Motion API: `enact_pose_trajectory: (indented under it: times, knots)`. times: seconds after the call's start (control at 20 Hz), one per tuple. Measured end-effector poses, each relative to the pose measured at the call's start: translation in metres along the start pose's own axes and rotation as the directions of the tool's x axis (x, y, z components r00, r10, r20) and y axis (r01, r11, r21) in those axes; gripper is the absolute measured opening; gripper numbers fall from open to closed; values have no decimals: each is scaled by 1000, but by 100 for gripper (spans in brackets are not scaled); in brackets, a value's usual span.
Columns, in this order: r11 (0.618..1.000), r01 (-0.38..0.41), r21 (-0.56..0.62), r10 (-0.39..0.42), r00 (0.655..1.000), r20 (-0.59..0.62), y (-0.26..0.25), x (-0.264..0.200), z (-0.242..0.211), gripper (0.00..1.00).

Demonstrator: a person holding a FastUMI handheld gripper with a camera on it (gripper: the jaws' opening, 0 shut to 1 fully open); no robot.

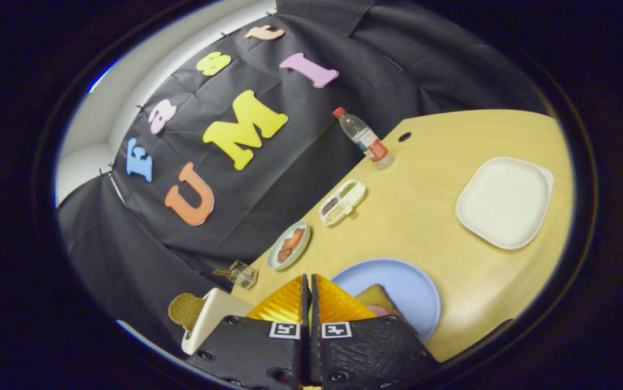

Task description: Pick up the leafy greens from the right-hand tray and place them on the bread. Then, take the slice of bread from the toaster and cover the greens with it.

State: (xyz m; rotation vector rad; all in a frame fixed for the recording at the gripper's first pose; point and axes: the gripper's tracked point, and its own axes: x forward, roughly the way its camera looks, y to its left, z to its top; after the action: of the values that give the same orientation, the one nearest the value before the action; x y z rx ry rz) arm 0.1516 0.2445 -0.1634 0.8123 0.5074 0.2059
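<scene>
While the gripper (310, 287) sits with its fingers pretty much pressed together, nothing visible between them, the view tilts over a wooden table (425, 216).

Just past the fingers is a blue plate (403, 281) with a slice of bread (379, 297) on it and something pink at the bread's edge. Left of the fingers, a white toaster (211, 317) has a brown slice (185, 310) poking out. Farther out: a small clear holder (242, 273), a round dish of reddish food (290, 245), a divided white tray (342, 202) and a bottle (364, 138). Off to the right sits a square white tray (505, 201); can't make out any greens on it.
</scene>
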Motion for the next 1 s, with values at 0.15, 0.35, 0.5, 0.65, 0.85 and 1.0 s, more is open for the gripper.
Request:
enact_pose_trajectory:
  times: [0.15, 0.35, 0.5, 0.65, 0.85, 1.0]
  knots:
    - [999, 36, -6, -36, 999, -22, -26, 4, -2, 0]
    - [996, 70, -48, -73, 996, -53, -47, 3, -7, 14]
    - [994, 70, -84, -75, 995, -60, -49, -1, -8, 30]
    - [989, 71, -132, -76, 997, -27, -47, -8, 2, 47]
    - [975, 70, -212, -61, 997, 51, -35, -27, 19, 76]
    - [950, 86, -299, -49, 990, 129, -17, -47, 35, 89]
